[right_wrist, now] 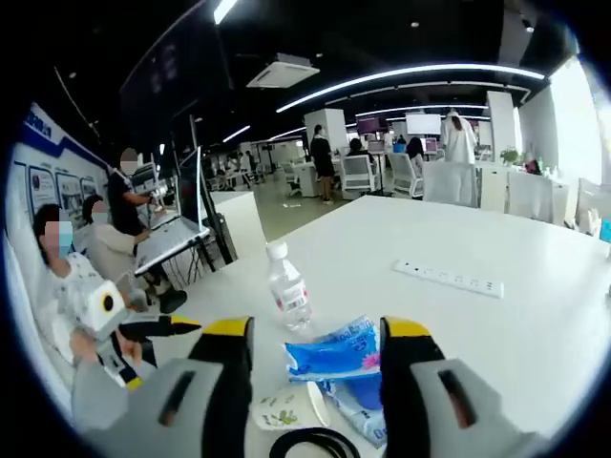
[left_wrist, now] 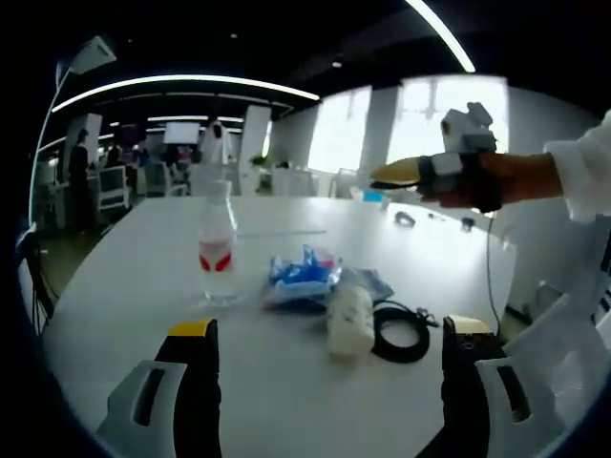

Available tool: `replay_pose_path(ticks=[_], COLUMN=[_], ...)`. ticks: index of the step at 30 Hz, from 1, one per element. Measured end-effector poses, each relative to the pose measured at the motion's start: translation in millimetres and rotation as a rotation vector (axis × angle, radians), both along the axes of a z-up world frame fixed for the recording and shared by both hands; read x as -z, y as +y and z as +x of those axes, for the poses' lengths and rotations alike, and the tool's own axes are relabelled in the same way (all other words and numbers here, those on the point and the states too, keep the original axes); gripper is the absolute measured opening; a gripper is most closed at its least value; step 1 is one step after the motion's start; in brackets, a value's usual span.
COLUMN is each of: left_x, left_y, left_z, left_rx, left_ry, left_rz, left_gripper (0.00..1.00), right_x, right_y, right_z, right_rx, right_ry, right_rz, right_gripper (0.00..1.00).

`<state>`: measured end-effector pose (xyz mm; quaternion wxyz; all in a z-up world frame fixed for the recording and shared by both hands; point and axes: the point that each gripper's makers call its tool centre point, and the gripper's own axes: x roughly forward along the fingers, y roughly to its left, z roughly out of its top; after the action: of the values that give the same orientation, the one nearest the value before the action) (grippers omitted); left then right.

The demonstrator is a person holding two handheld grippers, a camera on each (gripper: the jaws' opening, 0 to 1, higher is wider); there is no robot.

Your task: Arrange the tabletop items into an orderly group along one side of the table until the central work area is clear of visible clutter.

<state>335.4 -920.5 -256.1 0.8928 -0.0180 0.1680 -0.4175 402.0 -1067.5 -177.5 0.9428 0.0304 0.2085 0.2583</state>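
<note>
A clear water bottle point(left_wrist: 218, 250) with a red label stands upright on the white table point(left_wrist: 124, 296). To its right lie a blue packet point(left_wrist: 304, 277), a white bottle point(left_wrist: 350, 320) on its side and a black cable coil point(left_wrist: 401, 332). My left gripper point(left_wrist: 329, 329) hovers low near the table's front, open, with the white bottle just ahead of its jaws. My right gripper point(left_wrist: 396, 174) is held up above the far right side. In the right gripper view, my right gripper point(right_wrist: 317, 329) is open above the blue packet point(right_wrist: 334, 358), the water bottle point(right_wrist: 288, 291) stands beyond it, and my left gripper point(right_wrist: 177, 325) comes in from the left.
A white power strip point(right_wrist: 449, 277) lies farther out on the table point(right_wrist: 506, 334). A small white patterned item point(right_wrist: 282, 410) and the cable coil point(right_wrist: 310, 444) lie near the bottom edge. Small dark items point(left_wrist: 406, 218) sit at the far right. People sit by desks point(right_wrist: 105, 248) beside the table.
</note>
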Motion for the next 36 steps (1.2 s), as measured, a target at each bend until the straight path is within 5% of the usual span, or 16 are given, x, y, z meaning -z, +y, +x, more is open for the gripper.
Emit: replay_pose_path(ticks=[6,12,19,27,36], left_x=[5.7,14.2,2.9,-10.6,-1.7], left_y=[3,19,22,5,-22], left_z=[1.8,12.6,31.9,47.8,56.7], left_rx=[-0.006,-0.094,-0.151,-0.223,-0.327], left_ry=[0.009,0.029,0.013,0.055,0.149], left_rz=[0.030,0.078,0.148,0.158,0.155], left_gripper=[0.94,0.94,0.94,0.94,0.86], right_x=[12.3,30.5,47.6,67.1,87.5], right_y=[-19,-34,-49,-62,-65], right_z=[12,24,34,45,54], right_rx=[0.006,-0.035,-0.110,-0.162,-0.217], right_ry=[0.017,0.069,0.089,0.109,0.145], right_rz=[0.023,0.028,0.043,0.076,0.094], right_gripper=[0.50,0.47,0.46,0.45,0.42])
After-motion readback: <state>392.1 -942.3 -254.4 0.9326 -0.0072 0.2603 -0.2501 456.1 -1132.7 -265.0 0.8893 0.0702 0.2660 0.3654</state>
